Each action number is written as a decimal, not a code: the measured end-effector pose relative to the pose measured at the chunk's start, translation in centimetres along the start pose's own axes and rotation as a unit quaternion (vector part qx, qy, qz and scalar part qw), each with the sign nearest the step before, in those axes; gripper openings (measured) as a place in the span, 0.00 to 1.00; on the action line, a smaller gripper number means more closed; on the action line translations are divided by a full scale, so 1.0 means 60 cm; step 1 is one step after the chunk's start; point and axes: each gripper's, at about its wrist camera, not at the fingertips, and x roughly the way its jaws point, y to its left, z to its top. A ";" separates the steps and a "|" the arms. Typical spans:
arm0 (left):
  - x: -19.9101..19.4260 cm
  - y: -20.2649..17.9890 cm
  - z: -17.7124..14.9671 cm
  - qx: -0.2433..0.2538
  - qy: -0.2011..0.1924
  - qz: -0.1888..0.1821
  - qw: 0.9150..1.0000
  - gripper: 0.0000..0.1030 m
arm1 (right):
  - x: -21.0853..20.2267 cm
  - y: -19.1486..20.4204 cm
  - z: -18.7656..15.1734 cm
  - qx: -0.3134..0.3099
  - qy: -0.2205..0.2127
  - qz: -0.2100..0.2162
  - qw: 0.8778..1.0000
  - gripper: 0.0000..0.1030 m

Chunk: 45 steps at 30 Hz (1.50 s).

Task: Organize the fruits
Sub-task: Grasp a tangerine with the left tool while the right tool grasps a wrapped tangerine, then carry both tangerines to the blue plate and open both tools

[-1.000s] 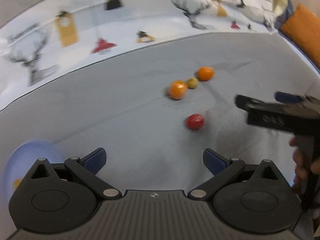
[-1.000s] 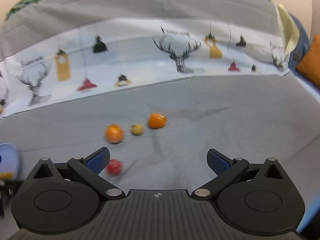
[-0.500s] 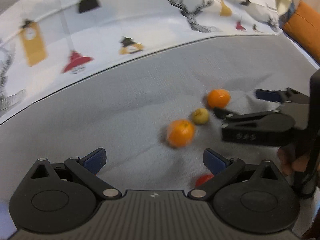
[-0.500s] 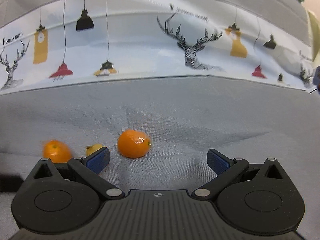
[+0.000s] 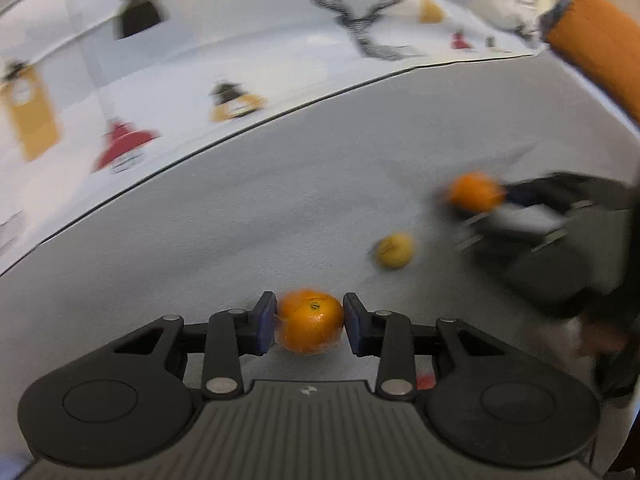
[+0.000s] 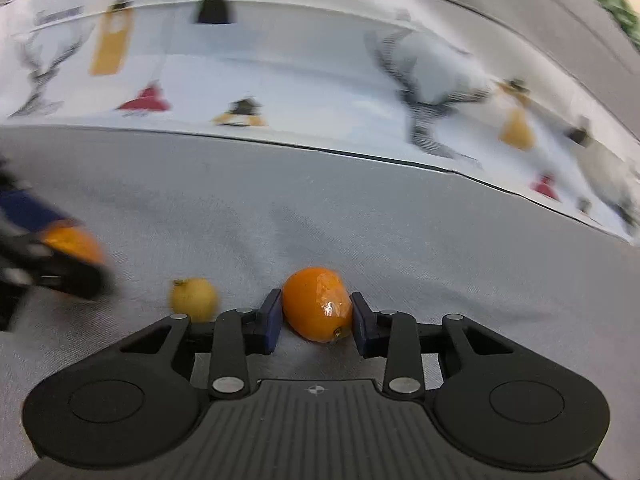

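In the left wrist view my left gripper (image 5: 310,326) is shut on a round orange (image 5: 310,326) on the grey cloth. In the right wrist view my right gripper (image 6: 316,318) is shut on an oval orange (image 6: 318,304). The oval orange also shows blurred in the left wrist view (image 5: 474,192), held by the right gripper (image 5: 480,196). A small yellow fruit (image 5: 394,250) lies between the two oranges; it also shows in the right wrist view (image 6: 194,298). The left gripper with its round orange (image 6: 74,244) is at the left edge there. A sliver of a red fruit (image 5: 425,381) shows under my left gripper.
The grey cloth (image 5: 280,208) covers the surface. A white cloth with deer and lamp prints (image 6: 280,80) hangs behind it. An orange cushion (image 5: 596,40) stands at the far right.
Both grippers moved forward to the fruits and closed from wide open: the left on the round orange, the right on the oval orange. The red fruit slid under the left gripper.
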 end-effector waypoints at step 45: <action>-0.749 0.151 -0.511 -0.187 -0.084 0.146 0.968 0.39 | -0.803 0.334 -0.090 -0.029 -0.076 0.236 0.968 0.36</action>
